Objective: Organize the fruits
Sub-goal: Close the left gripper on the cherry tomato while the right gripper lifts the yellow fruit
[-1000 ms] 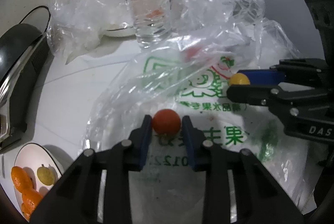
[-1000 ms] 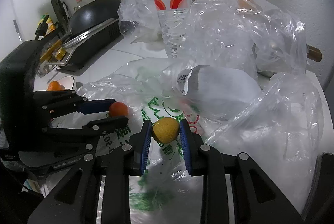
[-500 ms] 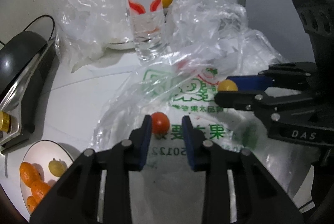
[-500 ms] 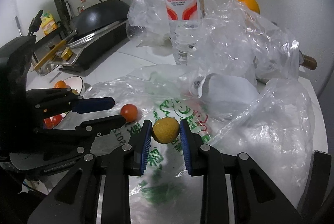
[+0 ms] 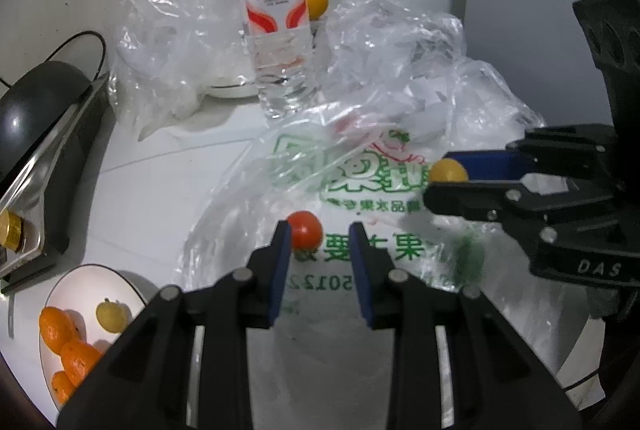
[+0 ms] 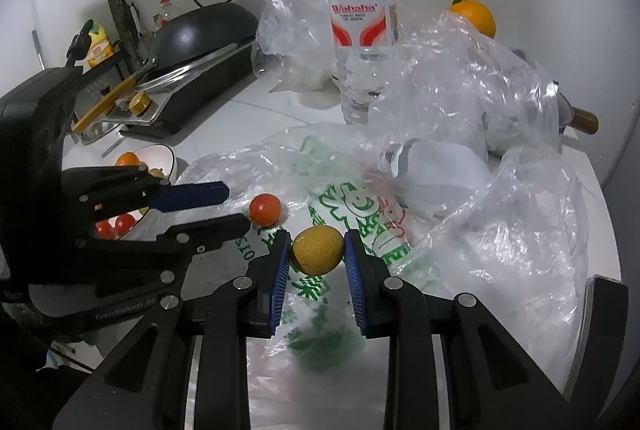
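Sorting fruit off the printed bag (image 5: 360, 189): my right gripper's (image 6: 316, 250) fingers clamp the yellow fruit (image 6: 318, 250). My left gripper's (image 5: 320, 242) fingers stand slightly apart, gripping nothing, and the tomato (image 5: 306, 234) lies on the bag at their tips. Next I'd judge a re-grasp, then the plate (image 5: 84, 288).

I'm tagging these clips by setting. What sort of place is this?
Most likely a home kitchen counter. A black wok sits on a countertop cooker by the wall, a water bottle stands among loose plastic bags, and a white plate holds small fruit.
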The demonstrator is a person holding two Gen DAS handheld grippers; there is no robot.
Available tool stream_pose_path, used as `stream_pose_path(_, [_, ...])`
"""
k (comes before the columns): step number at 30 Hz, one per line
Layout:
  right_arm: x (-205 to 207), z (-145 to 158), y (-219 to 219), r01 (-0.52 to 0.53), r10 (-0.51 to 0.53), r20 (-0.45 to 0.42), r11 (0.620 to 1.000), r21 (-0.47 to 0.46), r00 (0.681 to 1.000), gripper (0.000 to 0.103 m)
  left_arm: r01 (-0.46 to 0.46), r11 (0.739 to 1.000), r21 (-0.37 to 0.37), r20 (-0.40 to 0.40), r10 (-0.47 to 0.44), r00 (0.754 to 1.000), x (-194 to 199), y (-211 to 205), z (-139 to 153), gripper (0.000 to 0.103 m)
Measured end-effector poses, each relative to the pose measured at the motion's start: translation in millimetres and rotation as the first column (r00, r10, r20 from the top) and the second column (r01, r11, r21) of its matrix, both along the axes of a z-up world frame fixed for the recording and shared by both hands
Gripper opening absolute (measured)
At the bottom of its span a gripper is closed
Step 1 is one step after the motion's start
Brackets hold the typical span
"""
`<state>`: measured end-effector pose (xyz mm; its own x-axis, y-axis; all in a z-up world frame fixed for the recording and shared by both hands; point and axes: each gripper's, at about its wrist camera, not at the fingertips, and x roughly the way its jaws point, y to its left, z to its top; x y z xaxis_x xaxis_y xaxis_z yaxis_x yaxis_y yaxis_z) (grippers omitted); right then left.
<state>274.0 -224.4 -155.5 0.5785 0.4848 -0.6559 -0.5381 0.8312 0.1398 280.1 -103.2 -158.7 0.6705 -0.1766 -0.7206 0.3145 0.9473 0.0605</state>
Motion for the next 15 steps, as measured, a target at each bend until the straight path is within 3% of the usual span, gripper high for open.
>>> stream_pose_path(15, [24.7,-14.2,-8.8,0.008,-0.007,-0.029,1.000,0.016,1.000,0.029,-0.043,0.998,0.049,-0.096,0.048,0.994,44.2,-0.9,-34.5,0.035])
